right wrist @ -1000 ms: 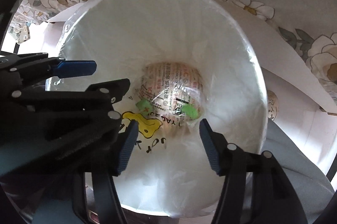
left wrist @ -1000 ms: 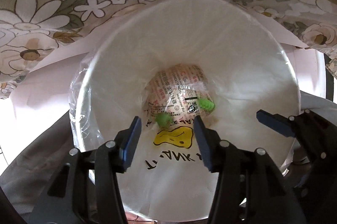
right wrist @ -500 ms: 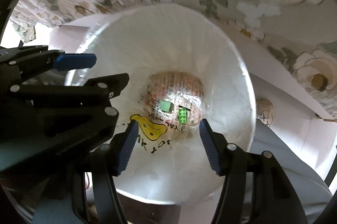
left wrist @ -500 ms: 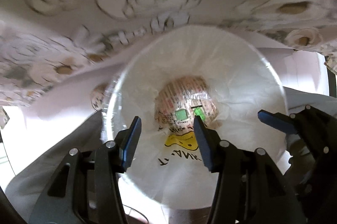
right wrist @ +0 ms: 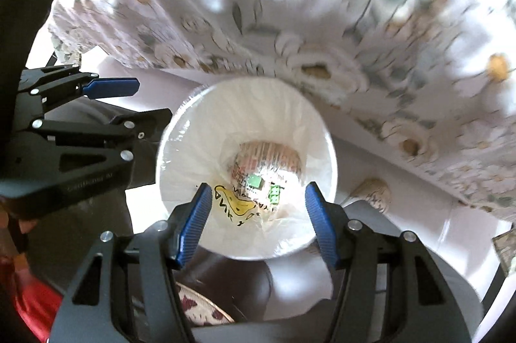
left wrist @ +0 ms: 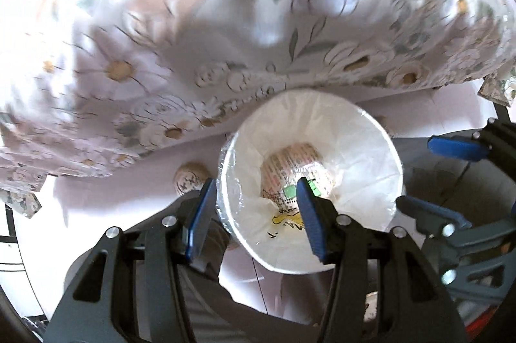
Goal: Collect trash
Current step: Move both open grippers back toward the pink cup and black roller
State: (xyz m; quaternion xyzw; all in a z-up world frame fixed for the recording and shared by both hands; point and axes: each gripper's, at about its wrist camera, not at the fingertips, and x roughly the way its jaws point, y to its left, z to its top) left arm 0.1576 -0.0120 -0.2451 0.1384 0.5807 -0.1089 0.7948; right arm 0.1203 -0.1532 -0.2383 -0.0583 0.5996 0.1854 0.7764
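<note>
Fingers come first in both views: the left gripper has its blue-padded fingers spread apart with nothing between them, and the right gripper is released in the same way, its pads bare and clear of everything. Each tool points steeply down, almost straight into the mouth of the white bin, and the two sit side by side; the right one's blue tips show at the edge of the left view, and the left one shows in profile at the left of the right view. Just beyond the fingers, the bin is lined with a thin plastic bag folded over the rim, with a yellow duck-like print on its near wall. Down at the bottom lie two small green pieces, resting on printed wrapper or packaging, so by my reading this bit of trash is already collected and neither tool has anything left to drop. Beside the bin, on the pale floor, sits a small round tan object; I can't tell what it is. Farther off, the flowered cloth of the bench hangs over the edge above the bin, badly blurred. Whether more trash waits up on the bench I cannot say, since its top is smeared; if there is, fetching it is what remains.
</note>
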